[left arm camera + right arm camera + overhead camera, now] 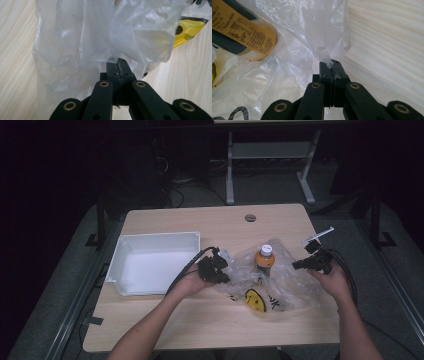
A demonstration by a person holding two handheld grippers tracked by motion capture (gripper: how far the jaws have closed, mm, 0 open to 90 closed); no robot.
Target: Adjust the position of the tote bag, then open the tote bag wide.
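one thin, crinkled clear plastic bag (pixel 280 280) lies on the pale wood-grain table (pixel 200 320), right of centre; a yellow round face print (pixel 256 300) shows at its near, 6 o'clock side. one bottle (pixel 265 259) with a white cap and orange label stands upright inside the bag's mouth. the left gripper (pixel 224 270) nips the film at the bag's 9 o'clock edge, its black jaws closed flat on a pinch of plastic (pixel 117 61). the right gripper (pixel 297 265) nips the 3 o'clock edge the same way, jaws pressed together on a fold (pixel 329 61). two grippers, one bag, one bottle. one white rectangular tray (pixel 125 287), smooth-walled, sits at 9 o'clock of the bag, well apart from it. bare table runs along the near edge and toward 12 o'clock, where one round grommet (pixel 250 217) sits.
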